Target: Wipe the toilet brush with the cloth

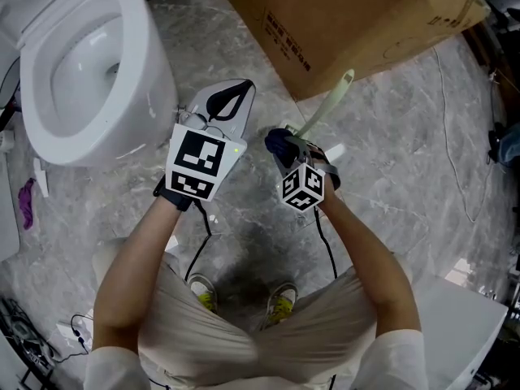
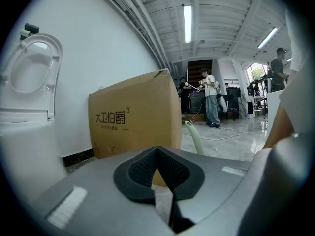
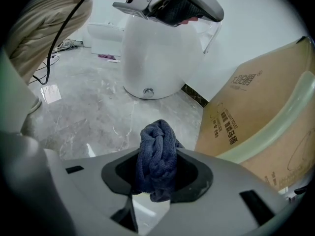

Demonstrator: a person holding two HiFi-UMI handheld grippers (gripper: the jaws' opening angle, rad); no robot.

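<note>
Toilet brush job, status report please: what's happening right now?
Left gripper shut, empty. Right gripper shut on blue cloth. Toilet brush handle leaning beside cloth, contact unclear. Cardboard box close behind it.

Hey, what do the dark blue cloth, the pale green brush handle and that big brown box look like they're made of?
The cloth looks like soft knitted or terry fabric, matte: ribbed loops, bunched folds. The brush handle is probably plastic, smooth with a slight sheen. The box seems to be cardboard, matte brown with printed lettering.
</note>
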